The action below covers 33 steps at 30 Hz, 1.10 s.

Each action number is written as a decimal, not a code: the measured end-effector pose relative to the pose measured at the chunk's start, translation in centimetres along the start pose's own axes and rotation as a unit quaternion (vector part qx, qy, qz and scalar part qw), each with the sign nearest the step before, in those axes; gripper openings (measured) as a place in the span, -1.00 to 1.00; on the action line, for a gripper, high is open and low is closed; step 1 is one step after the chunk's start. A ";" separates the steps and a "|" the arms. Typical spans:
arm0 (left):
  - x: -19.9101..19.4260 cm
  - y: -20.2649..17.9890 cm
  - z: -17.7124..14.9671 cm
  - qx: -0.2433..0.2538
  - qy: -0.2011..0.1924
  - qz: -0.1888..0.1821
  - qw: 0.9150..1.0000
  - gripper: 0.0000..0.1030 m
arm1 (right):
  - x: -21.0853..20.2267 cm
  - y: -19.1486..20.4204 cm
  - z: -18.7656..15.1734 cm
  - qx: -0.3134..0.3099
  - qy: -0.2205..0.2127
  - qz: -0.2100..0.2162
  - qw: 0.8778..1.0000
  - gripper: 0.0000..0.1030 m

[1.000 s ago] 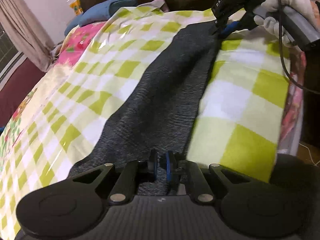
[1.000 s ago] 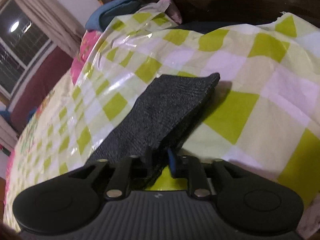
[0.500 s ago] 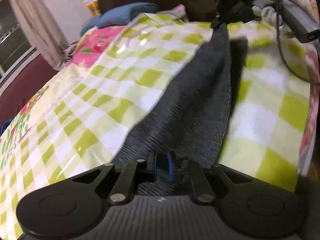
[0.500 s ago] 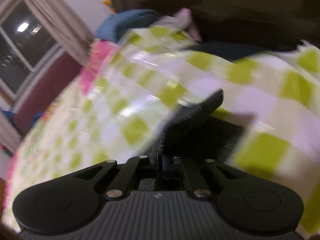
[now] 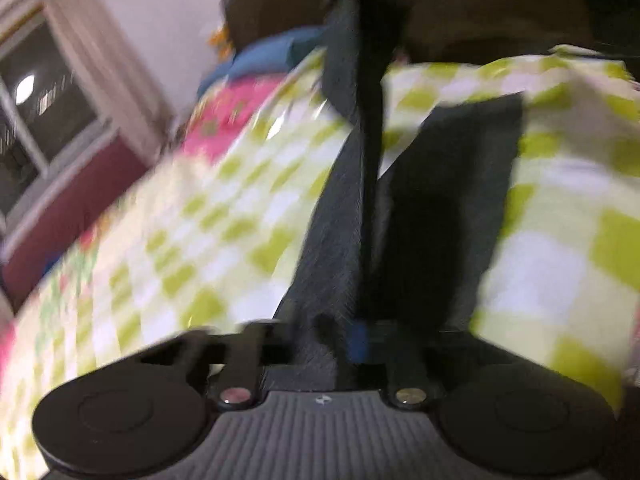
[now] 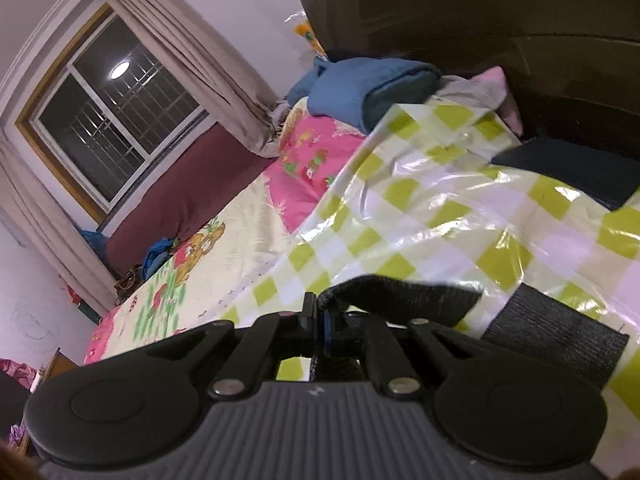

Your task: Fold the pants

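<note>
The dark grey pants (image 5: 344,216) are lifted off the green-and-white checked sheet (image 5: 240,208) and hang stretched between my two grippers. My left gripper (image 5: 340,336) is shut on one end of the pants; the view is blurred. The fabric rises to the top of the frame, where the right gripper is out of sight. A further part of the pants lies dark on the sheet (image 5: 460,184). In the right wrist view my right gripper (image 6: 318,322) is shut on a pants edge (image 6: 400,292); another part (image 6: 552,336) lies on the sheet (image 6: 440,216).
The bed carries a pink cartoon sheet (image 6: 308,160) and a blue folded blanket (image 6: 360,88) near the dark headboard (image 6: 480,12). A window with curtains (image 6: 112,120) is on the left wall. A dark item (image 6: 560,168) lies at the bed's far right.
Both grippers have risen and carried the pants up off the sheet. The pants, flat on the bed a second ago, now hang stretched between them. The right gripper has left the left view.
</note>
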<state>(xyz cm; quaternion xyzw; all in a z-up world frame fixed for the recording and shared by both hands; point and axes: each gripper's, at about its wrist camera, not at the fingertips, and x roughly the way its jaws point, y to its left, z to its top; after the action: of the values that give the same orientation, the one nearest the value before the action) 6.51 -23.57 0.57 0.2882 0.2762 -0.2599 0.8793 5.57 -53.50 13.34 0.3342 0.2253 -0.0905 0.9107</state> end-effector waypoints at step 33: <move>1.0 -4.2 -3.2 0.128 0.033 -0.048 0.990 -0.59 | 0.4 -16.1 -7.7 0.090 0.021 -0.090 0.992 -0.82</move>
<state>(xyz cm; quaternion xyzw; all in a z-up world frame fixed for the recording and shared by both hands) 3.56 -24.71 -3.72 0.3928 0.2829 -0.3253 0.8123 -1.88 -60.78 -1.19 0.3951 0.2649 -0.1849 0.8600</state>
